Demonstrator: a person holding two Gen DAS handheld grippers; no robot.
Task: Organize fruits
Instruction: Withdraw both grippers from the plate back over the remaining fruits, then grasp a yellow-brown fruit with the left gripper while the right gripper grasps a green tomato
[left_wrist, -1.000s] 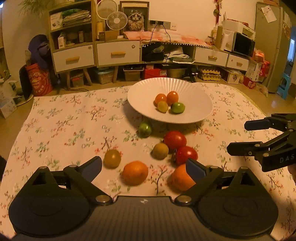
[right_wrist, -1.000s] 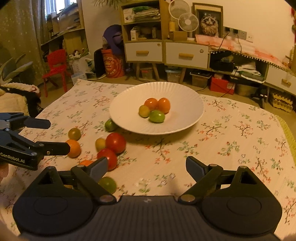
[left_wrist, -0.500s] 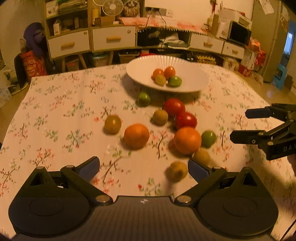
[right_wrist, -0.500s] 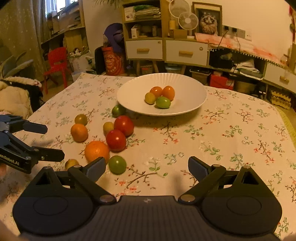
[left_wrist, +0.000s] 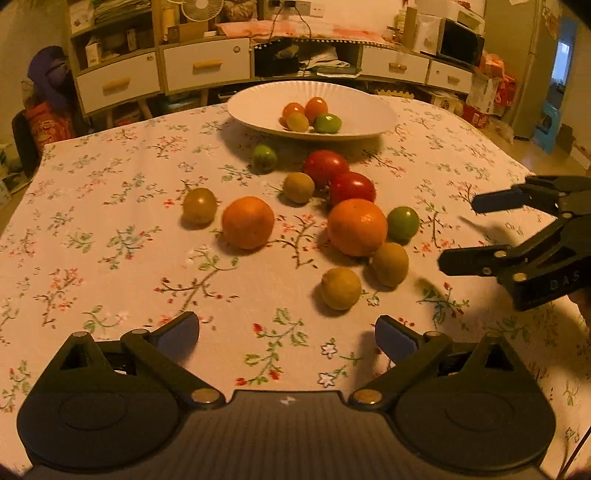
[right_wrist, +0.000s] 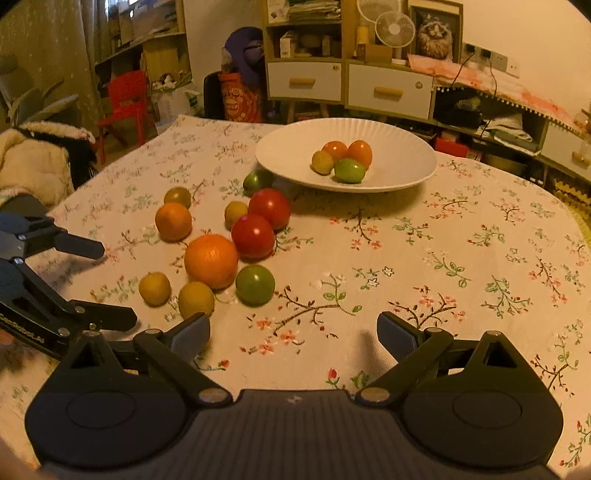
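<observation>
On the floral tablecloth (left_wrist: 110, 229) ahead of me the loose fruit lies in a cluster, well short of the white plate (left_wrist: 255, 107), which already holds four small fruits at the far side. I have both grippers spread wide with nothing in them: the left gripper (left_wrist: 287, 338) hovers low just behind the cluster, and the right gripper (right_wrist: 293, 334) sits off to the cluster's right, its fingers pointing more toward bare cloth.

What I judge matters next is the nearest piece. A small yellow fruit (left_wrist: 340, 288) lies just ahead of the left gripper and a little right of its centre line, with a brownish fruit (left_wrist: 390, 264) just beside it, and a large orange (left_wrist: 357, 226) touching or nearly touching that one behind. From the right wrist view the same yellow fruit (right_wrist: 154, 288) sits far to the left, outside that gripper's span. So the left is the nearer one. These fruits are roundish, with no long axis to align with; I'd shift slightly right and approach straight.
</observation>
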